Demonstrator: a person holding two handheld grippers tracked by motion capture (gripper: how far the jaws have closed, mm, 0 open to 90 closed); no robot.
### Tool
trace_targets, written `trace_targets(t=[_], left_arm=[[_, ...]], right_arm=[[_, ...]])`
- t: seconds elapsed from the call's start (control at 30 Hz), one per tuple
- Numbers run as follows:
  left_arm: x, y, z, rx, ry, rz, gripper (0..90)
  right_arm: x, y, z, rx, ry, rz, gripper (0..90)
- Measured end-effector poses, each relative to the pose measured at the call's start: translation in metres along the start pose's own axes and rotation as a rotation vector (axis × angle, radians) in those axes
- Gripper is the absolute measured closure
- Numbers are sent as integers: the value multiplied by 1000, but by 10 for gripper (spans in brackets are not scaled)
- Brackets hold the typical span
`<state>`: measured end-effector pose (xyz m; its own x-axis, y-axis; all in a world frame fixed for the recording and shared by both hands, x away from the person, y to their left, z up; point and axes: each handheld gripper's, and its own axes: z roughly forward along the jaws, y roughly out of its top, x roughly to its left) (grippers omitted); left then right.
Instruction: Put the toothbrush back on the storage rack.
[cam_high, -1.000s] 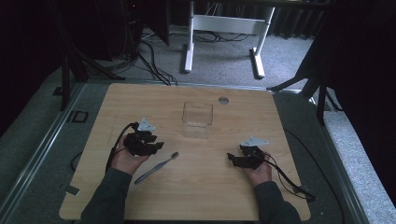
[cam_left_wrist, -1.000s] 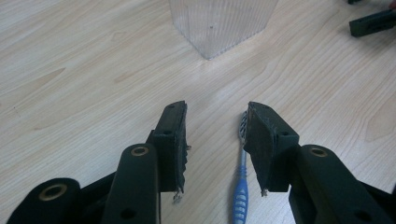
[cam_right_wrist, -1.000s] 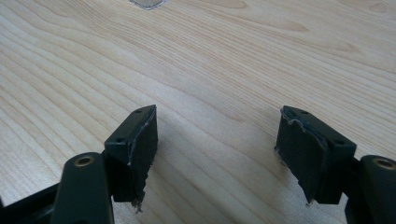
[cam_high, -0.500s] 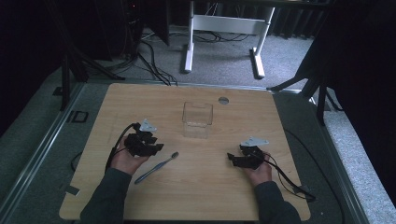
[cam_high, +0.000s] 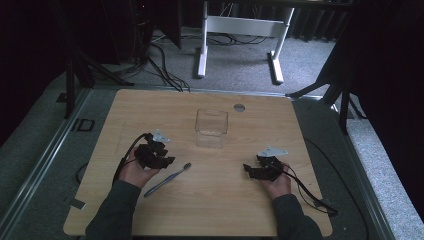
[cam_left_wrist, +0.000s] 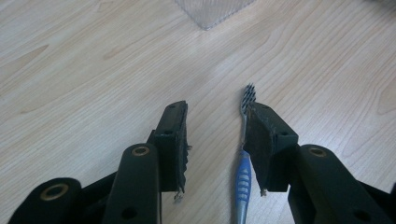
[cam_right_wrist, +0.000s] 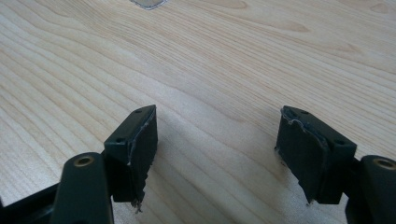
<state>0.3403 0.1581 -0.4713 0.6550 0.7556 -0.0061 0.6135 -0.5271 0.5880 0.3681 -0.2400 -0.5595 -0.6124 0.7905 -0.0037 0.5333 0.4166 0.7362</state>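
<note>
Toothbrush, one, lies diagonally before you, bristles far-right, beside your left gripper; one clear container beyond. Left gripper view: jaws apart, toothbrush against the right jaw. Right gripper view: jaws apart over wood.

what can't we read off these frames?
- Toothbrush handle end: cut off by the bottom edge of the left gripper view, partly behind the left tool.
- Clear box: cropped at the top edge of both gripper views; contents unreadable through its walls in the high view.
- Round spot on the table: too small to identify.
</note>
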Motion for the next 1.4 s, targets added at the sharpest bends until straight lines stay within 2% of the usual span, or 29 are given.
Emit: trace_targets(t=[0.33, 0.57, 1.03, 1.4], left_arm=[[-2, 2, 0, 35, 12, 14, 590], [-3, 2, 2, 60, 4, 9, 595], [-6, 3, 11, 123, -9, 29, 598], [-9, 3, 17, 155, -13, 31, 603]], right_arm=[[0, 0, 0, -1, 0, 0, 287], [0, 0, 0, -1, 0, 0, 287], [0, 0, 0, -1, 1, 1, 287], [0, 0, 0, -1, 1, 0, 287]])
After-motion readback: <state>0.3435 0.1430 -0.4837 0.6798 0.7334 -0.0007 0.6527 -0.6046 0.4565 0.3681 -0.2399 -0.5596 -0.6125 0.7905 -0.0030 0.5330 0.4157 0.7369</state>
